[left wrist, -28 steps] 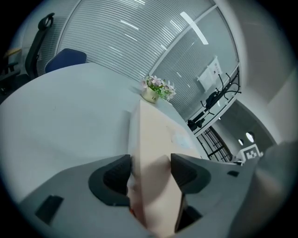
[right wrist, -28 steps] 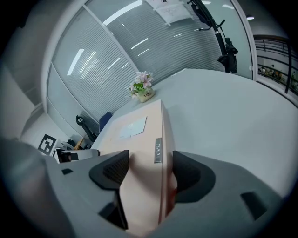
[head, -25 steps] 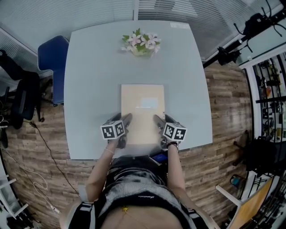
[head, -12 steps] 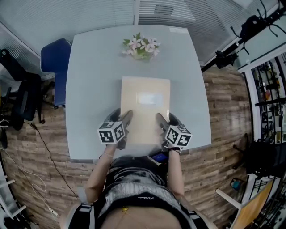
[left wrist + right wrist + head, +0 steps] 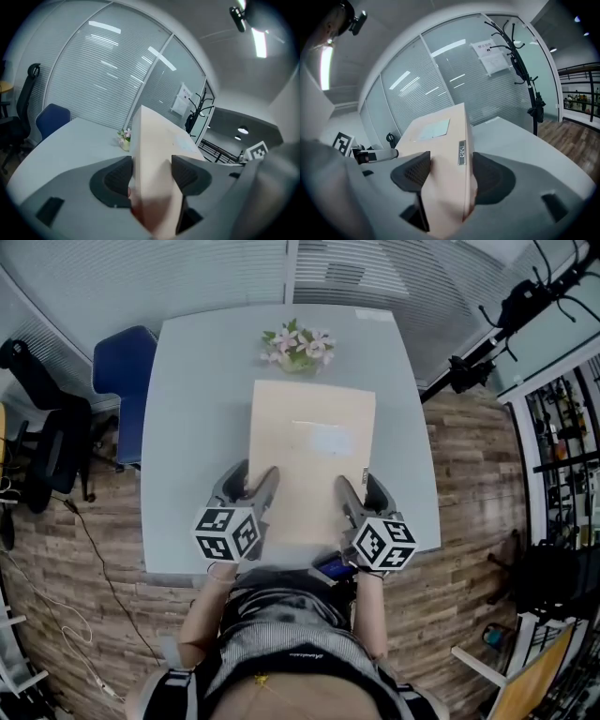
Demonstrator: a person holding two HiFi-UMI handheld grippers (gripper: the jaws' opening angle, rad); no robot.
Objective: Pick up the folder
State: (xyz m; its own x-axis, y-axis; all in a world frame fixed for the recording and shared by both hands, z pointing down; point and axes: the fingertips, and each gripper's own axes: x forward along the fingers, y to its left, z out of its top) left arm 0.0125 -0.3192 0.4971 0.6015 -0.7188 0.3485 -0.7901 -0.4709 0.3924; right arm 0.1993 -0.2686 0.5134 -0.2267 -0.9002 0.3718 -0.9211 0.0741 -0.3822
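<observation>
Since the folder [image 5: 314, 446] is already clamped from both sides, the relation that matters is that it runs straight ahead of both claws, its long axis pointing away from them toward the flowers [image 5: 298, 341]. The left claw [image 5: 251, 486] is closed on the folder's left long edge and the right claw [image 5: 361, 493] on its right long edge. Both grips sit at the end nearest the person, so most of the length hangs out forward of the claws. Neither hand is nearer; the hold is about symmetric.

In the left claw view the pads are pressed on the edge [image 5: 154, 140], and the same is seen in the right claw view, where a small metal label [image 5: 461, 151] sits on the spine just ahead of the pads.

The folder is judged to be lifted off the worktop [image 5: 197, 409], roughly level. It is a thick, stiff, pale beige cardboard box shape with a matte face and a faint rectangular patch on top. The worktop is smooth, grey and rounded at the corners. The pads are dark and ribbed.
</observation>
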